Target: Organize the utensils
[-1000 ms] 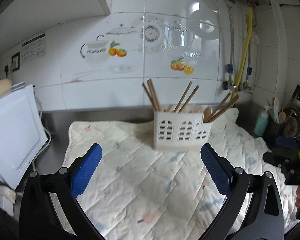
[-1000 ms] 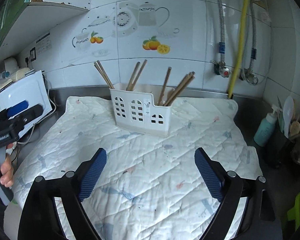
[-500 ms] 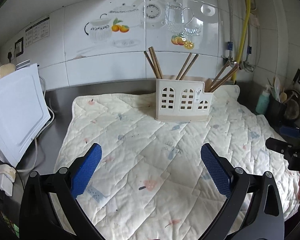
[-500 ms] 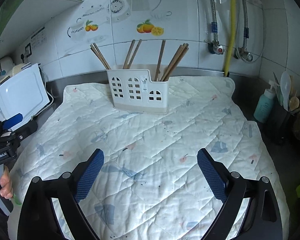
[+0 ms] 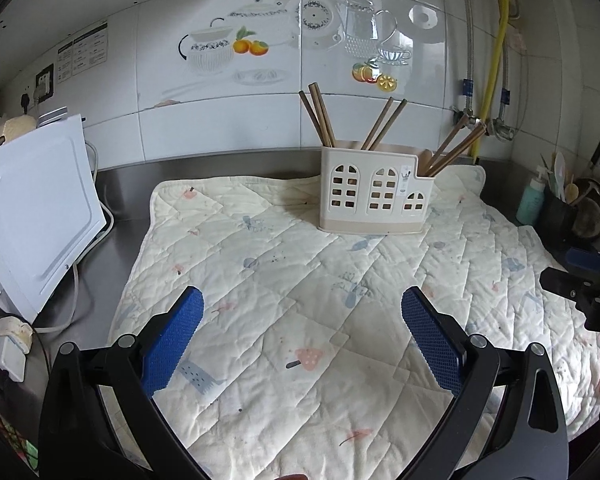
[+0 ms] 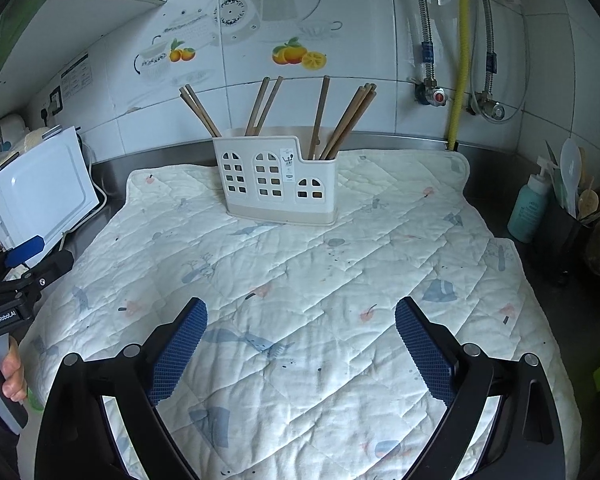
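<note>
Both grippers, left [image 5: 302, 334] and right [image 6: 300, 344], hang with fingers spread, empty. Chopsticks [image 6: 342, 122] lean loosely in the caddy [image 6: 278, 182] at centre frame; a careless bump could tip it.

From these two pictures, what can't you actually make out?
- Lower ends of the chopsticks: hidden inside the white holder, both views.
- Small label on the holder: too small to read.
- Dark pot of utensils: squeezed against the right edge, contents unclear.
- Wall notice: too small, left wrist view.
</note>
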